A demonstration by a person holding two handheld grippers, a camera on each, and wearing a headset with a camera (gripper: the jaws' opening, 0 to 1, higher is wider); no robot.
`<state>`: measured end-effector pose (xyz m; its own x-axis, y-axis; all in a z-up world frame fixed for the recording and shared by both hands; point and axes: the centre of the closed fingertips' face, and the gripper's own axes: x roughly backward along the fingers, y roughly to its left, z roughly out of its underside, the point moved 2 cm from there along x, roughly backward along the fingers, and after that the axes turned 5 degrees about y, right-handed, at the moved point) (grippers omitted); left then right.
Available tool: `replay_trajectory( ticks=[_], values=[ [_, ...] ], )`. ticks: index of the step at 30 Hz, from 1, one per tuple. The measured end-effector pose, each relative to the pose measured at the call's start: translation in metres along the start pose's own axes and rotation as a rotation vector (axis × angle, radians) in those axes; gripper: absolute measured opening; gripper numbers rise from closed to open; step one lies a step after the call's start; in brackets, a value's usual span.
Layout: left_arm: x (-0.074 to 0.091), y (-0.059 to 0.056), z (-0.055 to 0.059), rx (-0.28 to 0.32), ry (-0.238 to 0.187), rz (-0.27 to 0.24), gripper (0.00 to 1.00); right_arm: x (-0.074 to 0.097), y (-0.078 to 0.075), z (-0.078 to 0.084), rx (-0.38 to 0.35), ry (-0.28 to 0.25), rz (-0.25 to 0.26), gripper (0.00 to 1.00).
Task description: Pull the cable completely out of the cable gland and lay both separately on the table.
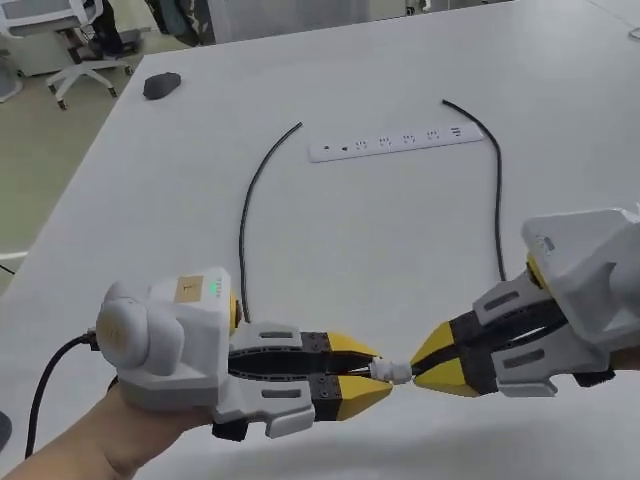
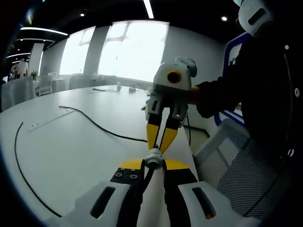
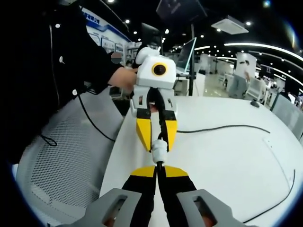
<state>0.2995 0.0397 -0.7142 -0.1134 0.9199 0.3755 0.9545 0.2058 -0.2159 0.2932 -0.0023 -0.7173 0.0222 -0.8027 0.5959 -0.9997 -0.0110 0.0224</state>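
Head view, near edge of the tabletop (image 1: 380, 250), 6 o'clock: left tongs (image 1: 378, 373) and right tongs (image 1: 418, 371) meet tip to tip. A small white gland (image 1: 392, 372) sits between them.

Left tongs come in from 9 o'clock, clenched on one end of the gland. A hand (image 1: 125, 438) carries them from below.

Right tongs come in from 3 o'clock, clenched on a short dark stub of cable (image 3: 159, 165) that leaves the gland's other end; this is clearest in the right gripper view. The cable is not yet out of the gland.

Farther out, two black lengths lie flat on the tabletop.
- The left-hand length (image 1: 243, 235) runs from behind the left tongs toward 12 o'clock, and its free end bends to 1 o'clock.
- The right-hand length (image 1: 498, 200) runs from behind the right tongs toward 12 o'clock, and its free end bends to 11 o'clock.
- I cannot tell whether the two join at the gland.

At 12 o'clock from the gland, a white power strip (image 1: 395, 142) lies crosswise between the two free ends, touching neither.

At 10 o'clock, near the far left edge, sits a dark mouse (image 1: 162, 85).

Past the tabletop at 10 o'clock, a white office chair (image 1: 80, 60) stands on the floor.
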Motion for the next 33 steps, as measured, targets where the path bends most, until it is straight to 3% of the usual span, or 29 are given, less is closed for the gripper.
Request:
replay_trajectory(
  ticks=[4, 9, 15, 19, 24, 33],
  values=[
    [0.000, -0.002, 0.000, 0.001, 0.007, 0.004, 0.15, 0.002, 0.003, 0.003, -0.018, 0.021, -0.008, 0.00],
    [0.007, 0.000, 0.002, -0.005, 0.012, -0.020, 0.15, 0.010, -0.001, 0.017, -0.039, 0.061, 0.025, 0.00],
    [0.013, 0.001, 0.004, 0.000, 0.009, -0.038, 0.15, 0.027, -0.004, 0.045, -0.097, 0.107, 0.094, 0.00],
    [0.015, 0.003, 0.007, 0.003, 0.016, -0.045, 0.15, 0.045, -0.009, 0.073, -0.121, 0.165, 0.164, 0.00],
    [0.013, 0.002, 0.006, -0.001, 0.019, -0.041, 0.15, 0.065, -0.008, 0.100, -0.167, 0.209, 0.200, 0.00],
    [0.014, 0.003, 0.009, 0.011, 0.031, -0.042, 0.15, 0.083, -0.016, 0.137, -0.189, 0.300, 0.280, 0.00]
  ],
)
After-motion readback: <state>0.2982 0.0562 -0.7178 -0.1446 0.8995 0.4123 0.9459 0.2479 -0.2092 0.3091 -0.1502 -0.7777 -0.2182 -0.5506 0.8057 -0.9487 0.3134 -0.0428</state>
